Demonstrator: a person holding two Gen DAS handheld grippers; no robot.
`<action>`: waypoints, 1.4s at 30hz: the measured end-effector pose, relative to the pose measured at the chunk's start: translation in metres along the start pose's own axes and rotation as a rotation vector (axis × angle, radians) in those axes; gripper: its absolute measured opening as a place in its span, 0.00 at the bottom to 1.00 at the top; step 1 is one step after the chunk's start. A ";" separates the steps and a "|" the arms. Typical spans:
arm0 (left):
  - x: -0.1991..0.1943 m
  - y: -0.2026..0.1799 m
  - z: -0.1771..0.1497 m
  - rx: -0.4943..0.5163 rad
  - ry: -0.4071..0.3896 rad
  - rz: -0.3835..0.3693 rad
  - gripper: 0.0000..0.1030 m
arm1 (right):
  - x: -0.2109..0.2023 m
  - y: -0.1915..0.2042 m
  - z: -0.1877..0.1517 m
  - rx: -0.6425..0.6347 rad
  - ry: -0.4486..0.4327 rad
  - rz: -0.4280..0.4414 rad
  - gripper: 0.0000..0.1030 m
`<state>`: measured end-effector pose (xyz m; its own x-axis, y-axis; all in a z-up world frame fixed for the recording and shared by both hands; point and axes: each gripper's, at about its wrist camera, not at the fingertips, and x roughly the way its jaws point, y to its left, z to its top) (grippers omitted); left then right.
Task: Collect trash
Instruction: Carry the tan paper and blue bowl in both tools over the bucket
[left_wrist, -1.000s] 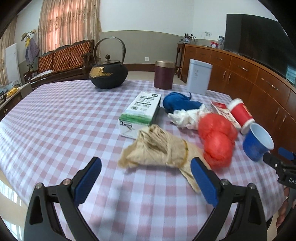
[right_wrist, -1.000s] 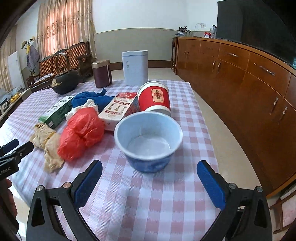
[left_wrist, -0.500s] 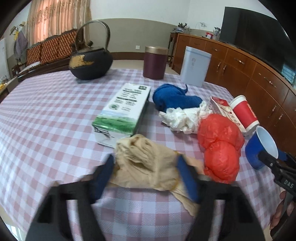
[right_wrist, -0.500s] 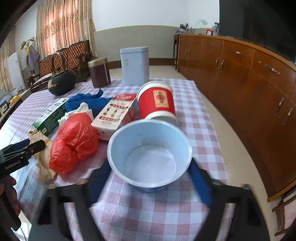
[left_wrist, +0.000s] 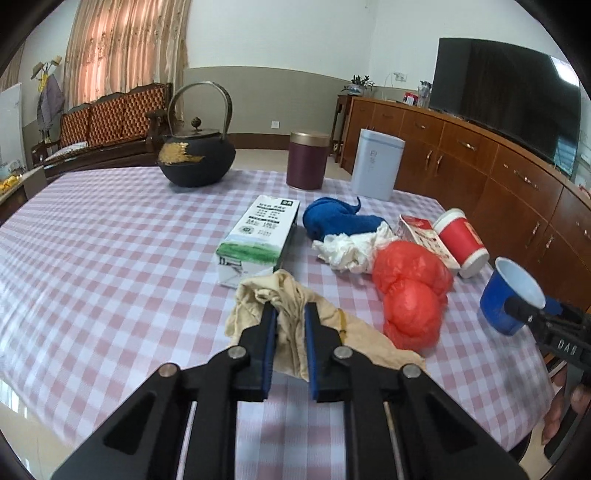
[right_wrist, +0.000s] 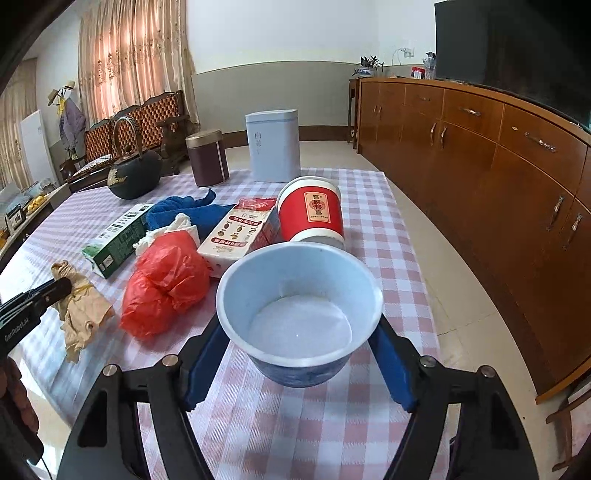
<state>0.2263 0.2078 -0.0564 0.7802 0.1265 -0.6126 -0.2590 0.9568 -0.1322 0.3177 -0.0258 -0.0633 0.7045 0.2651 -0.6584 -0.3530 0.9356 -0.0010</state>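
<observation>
A crumpled beige paper bag (left_wrist: 255, 295) lies near the front of the checked table (left_wrist: 110, 258). My left gripper (left_wrist: 290, 312) is shut on its middle fold, and the right wrist view shows that gripper (right_wrist: 55, 288) beside the bag (right_wrist: 85, 314). A blue paper bowl (right_wrist: 299, 288), white and empty inside, stands upright between the pads of my right gripper (right_wrist: 299, 328), which press on both its sides. Beyond lie a red plastic bag (left_wrist: 410, 295), white tissue (left_wrist: 351, 247), a green-white carton (left_wrist: 258, 236), a red-white carton (right_wrist: 240, 236) and a tipped red cup (right_wrist: 310, 210).
A blue cloth (left_wrist: 340, 218), a black kettle (left_wrist: 195, 162), a maroon canister (left_wrist: 308, 160) and a pale tin (left_wrist: 376, 166) stand farther back. A wooden sideboard (right_wrist: 498, 166) runs along the right. The table's near edge is just below both grippers.
My left gripper went from wide open to shut on the beige bag. My right gripper moved in around the blue bowl and closed on its sides.
</observation>
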 end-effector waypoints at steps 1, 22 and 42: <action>-0.003 -0.001 -0.001 0.000 0.000 -0.004 0.15 | -0.003 0.000 -0.001 0.001 -0.003 0.000 0.75; -0.030 -0.027 -0.016 0.062 0.011 -0.032 0.15 | -0.029 0.013 -0.028 -0.047 0.009 0.041 0.74; -0.026 -0.029 -0.017 0.086 0.018 -0.036 0.15 | -0.015 0.016 -0.028 -0.045 0.014 0.025 0.75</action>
<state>0.2038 0.1722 -0.0494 0.7777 0.0880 -0.6224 -0.1809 0.9796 -0.0875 0.2844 -0.0210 -0.0743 0.6866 0.2845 -0.6691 -0.3977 0.9173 -0.0180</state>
